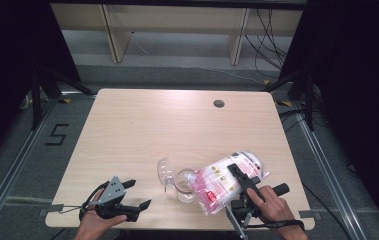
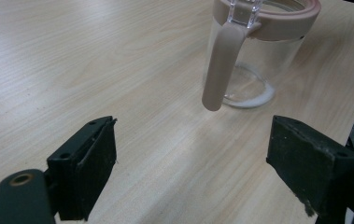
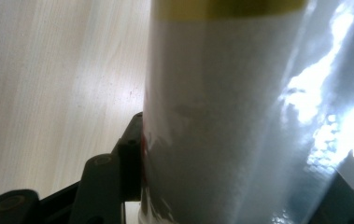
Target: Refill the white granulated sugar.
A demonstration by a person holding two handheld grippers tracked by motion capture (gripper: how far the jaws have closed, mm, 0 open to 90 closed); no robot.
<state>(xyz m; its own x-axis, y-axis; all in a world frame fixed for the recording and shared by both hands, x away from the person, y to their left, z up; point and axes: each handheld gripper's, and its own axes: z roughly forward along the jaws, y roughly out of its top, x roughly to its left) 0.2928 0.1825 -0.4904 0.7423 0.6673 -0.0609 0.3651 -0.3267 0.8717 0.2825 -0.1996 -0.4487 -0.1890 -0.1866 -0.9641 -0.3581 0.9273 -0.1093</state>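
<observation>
Tilting over the glass jar (image 1: 183, 184), the right gripper (image 1: 241, 181) clamps a bag (image 1: 222, 185) of white powder.

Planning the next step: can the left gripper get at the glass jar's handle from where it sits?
Probably yes. The left gripper is open with nothing between its jaws, and bare table lies between it and the jar. The handle faces it. The bag, held tilted at the jar's mouth by the right gripper, stays on the far side.
</observation>
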